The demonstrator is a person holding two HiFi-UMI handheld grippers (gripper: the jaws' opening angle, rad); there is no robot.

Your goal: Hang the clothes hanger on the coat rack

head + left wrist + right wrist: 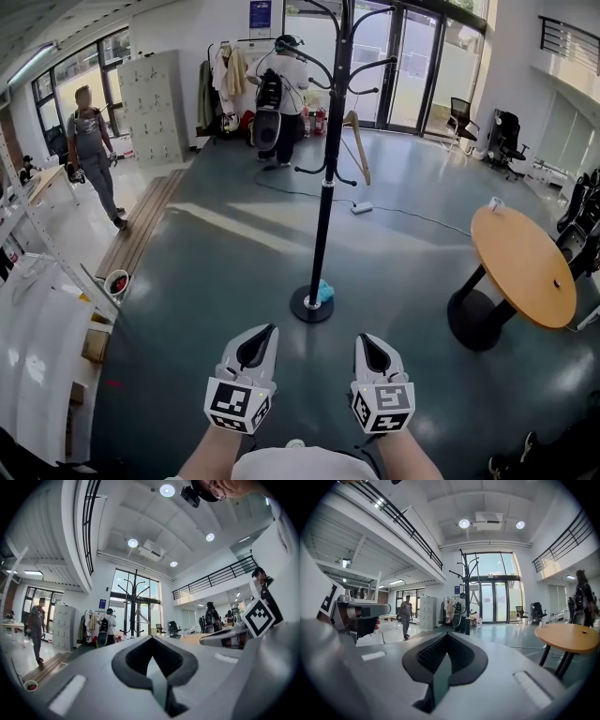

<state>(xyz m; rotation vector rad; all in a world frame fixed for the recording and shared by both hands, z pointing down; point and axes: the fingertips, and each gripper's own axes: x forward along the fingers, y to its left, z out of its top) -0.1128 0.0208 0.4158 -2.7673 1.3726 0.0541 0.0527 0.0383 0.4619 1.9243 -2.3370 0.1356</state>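
Facing coat rack [325,202], L gripper [271,327] & R gripper [362,337] closed

"What sort of place is this?"

"An office hall, big and open. There are tall glass doors [412,66] at the far end, grey lockers [150,108] along the left wall and office chairs [506,141] by the windows."

"Anything else?"

"A round table [525,267], a coat rack [328,187] on the polished floor [234,272], a railed gallery [560,541] overhead and round ceiling lights [463,523]."

Bright daylight from the glass doors [412,66] — glare streaks the floor [234,225]. Ceiling spotlights [463,523] glow. Gripper views bend strongly at dark edges — near bodies blurred.
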